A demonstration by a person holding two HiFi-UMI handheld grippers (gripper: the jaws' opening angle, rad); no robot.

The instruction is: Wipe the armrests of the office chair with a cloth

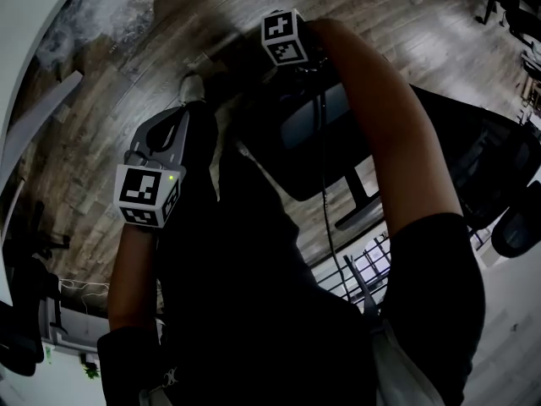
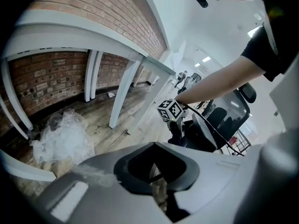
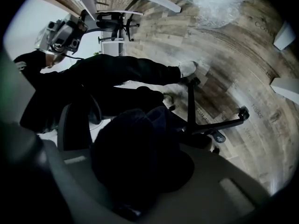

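Observation:
The black office chair stands at the right of the head view; its star base shows in the right gripper view. My right gripper is at the top centre, over the chair's dark padded part. It is shut on a dark bunched cloth that fills the space between its jaws. My left gripper hangs at the left, away from the chair, jaws together with nothing in them. The left gripper view shows the right gripper's marker cube beside the chair.
Crumpled clear plastic wrap lies on the wood floor near white table legs and a brick wall. The person's dark-clothed legs and a white shoe are beside the chair. More chairs stand far right.

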